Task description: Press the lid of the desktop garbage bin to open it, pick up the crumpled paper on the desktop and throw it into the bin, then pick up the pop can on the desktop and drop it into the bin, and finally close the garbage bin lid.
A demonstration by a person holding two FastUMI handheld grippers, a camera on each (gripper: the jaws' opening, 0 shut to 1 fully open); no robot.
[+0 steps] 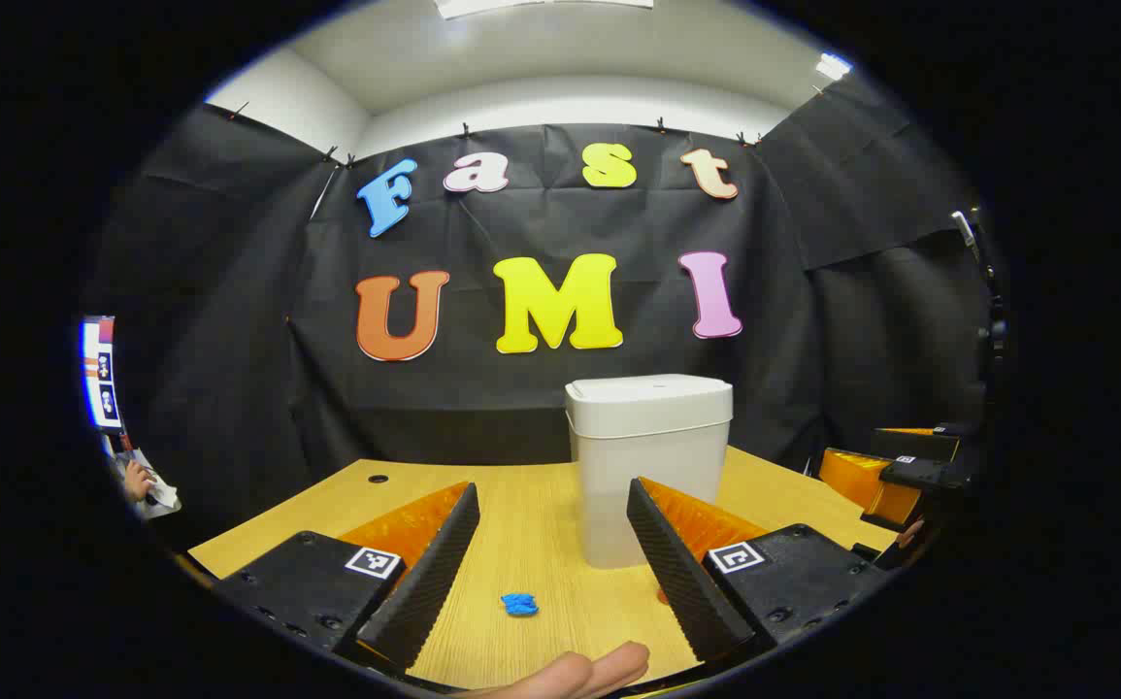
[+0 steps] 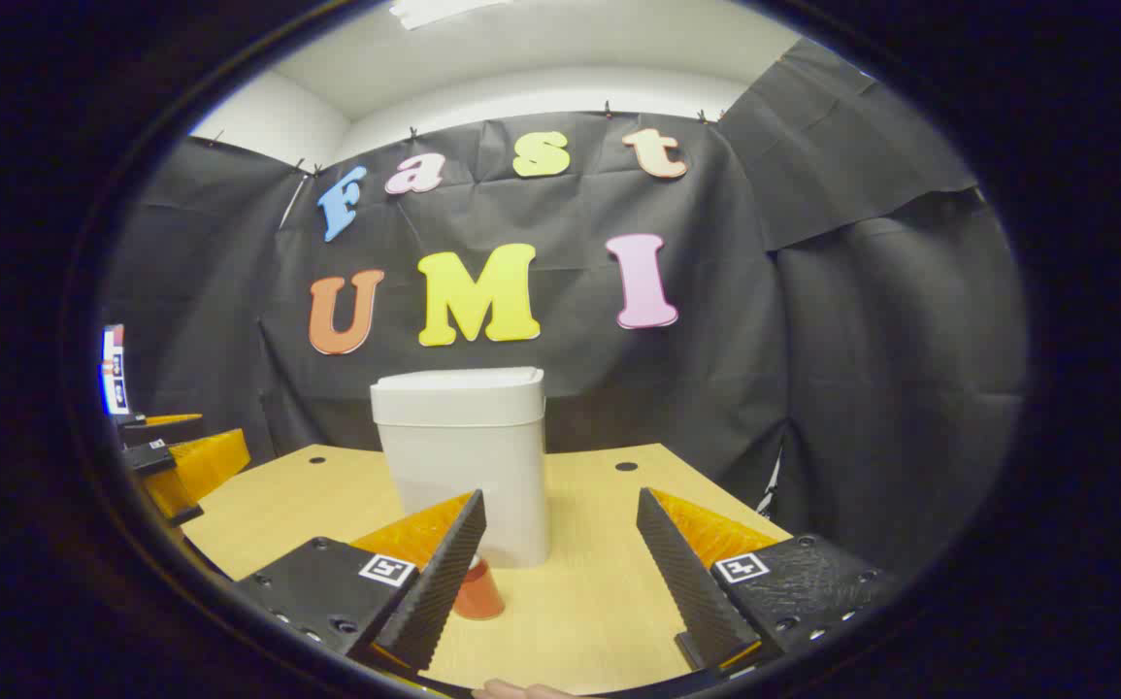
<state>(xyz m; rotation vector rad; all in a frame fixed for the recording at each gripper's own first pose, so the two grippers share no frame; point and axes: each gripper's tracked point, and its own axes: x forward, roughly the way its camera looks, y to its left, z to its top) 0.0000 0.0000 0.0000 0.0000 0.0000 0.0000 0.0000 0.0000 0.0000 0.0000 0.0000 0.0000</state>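
Note:
The white desktop bin (image 1: 652, 476) stands on the wooden table (image 1: 521, 505) with its lid (image 1: 647, 392) down. A small blue crumpled paper (image 1: 519, 604) lies on the table between the fingers of my left gripper (image 1: 552, 490), which is open and holds nothing. In the right gripper view the bin (image 2: 468, 466) is just ahead. An orange-red pop can (image 2: 478, 589) stands in front of it, partly hidden behind one finger. My right gripper (image 2: 560, 497) is open and holds nothing. Each gripper also appears at the edge of the other's view, the right gripper (image 1: 895, 471) and the left gripper (image 2: 177, 461).
The table has round cable holes (image 1: 378, 479) (image 2: 626, 466) near its back edge, close to the black cloth wall. A person's fingertip (image 1: 570, 672) shows at the bottom of the left gripper view. A hand (image 1: 138, 480) is at the far left.

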